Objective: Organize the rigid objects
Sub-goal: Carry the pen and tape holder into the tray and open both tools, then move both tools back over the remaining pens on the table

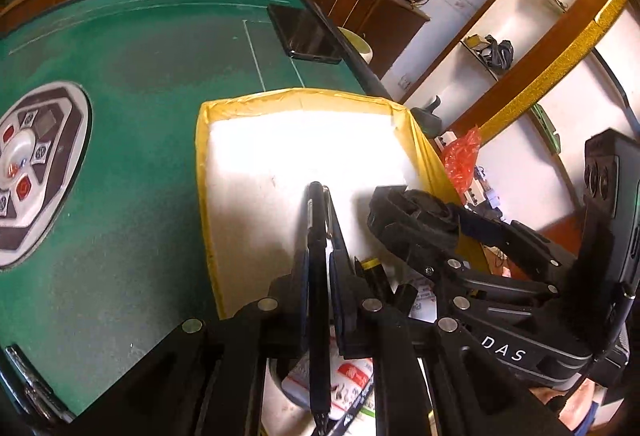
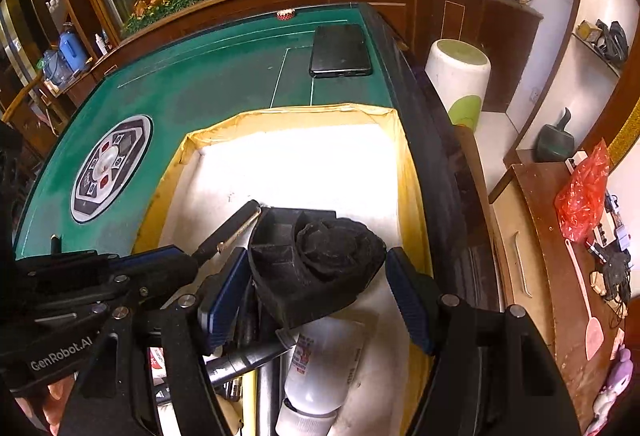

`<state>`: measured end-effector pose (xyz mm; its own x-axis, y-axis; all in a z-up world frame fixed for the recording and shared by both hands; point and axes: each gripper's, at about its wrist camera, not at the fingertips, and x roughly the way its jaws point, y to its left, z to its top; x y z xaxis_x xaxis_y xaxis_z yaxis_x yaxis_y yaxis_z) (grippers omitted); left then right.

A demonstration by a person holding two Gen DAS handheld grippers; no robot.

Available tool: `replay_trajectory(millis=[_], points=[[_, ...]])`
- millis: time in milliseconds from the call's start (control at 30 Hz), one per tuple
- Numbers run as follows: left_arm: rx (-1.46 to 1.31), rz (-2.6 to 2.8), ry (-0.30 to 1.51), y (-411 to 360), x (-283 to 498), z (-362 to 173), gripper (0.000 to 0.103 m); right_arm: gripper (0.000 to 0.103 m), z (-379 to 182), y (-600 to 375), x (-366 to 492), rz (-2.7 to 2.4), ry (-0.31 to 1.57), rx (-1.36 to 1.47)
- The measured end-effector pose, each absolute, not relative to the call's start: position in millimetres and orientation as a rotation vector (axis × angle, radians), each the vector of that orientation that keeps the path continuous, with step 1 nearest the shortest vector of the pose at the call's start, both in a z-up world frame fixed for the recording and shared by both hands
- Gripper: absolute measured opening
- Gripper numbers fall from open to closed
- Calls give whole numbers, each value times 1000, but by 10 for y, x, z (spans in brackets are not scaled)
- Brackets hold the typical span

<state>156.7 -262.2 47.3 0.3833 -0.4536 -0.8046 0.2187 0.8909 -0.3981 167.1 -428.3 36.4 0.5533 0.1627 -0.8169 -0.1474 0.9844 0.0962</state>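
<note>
A white box with yellow-taped walls (image 1: pixel 206 172) (image 2: pixel 408 172) sits on the green table (image 1: pixel 140 84) (image 2: pixel 224 76). My left gripper (image 1: pixel 319 236) is shut on a black pen (image 1: pixel 318 276), held over the box; the pen (image 2: pixel 228 232) also shows in the right wrist view. My right gripper (image 2: pixel 316 288) is open around a black plastic part (image 2: pixel 320 260), which also shows in the left wrist view (image 1: pixel 416 216); whether the pads touch it I cannot tell. White bottles (image 2: pixel 324 364) and other items lie in the box's near end.
A black phone (image 1: pixel 304 32) (image 2: pixel 340 50) lies at the table's far right. A round control panel (image 1: pixel 32 164) (image 2: pixel 110 168) sits mid-table. A white stool (image 2: pixel 460 76) and a wooden cabinet with a red bag (image 2: pixel 584 192) stand to the right.
</note>
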Motion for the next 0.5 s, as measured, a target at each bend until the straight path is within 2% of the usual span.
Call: replay_trajectory(millis=[233,400,500], points=[[-267,-467,1052,-2446,1328,678,22,70,533,-4338,1360,184,895,74],[-315,-477,997,-2144,990,849,22,71,729,-4249,943,298,795,183],[-346,-469,982,-1971,826,886,22,75,788,-4099,671,364,742,222]])
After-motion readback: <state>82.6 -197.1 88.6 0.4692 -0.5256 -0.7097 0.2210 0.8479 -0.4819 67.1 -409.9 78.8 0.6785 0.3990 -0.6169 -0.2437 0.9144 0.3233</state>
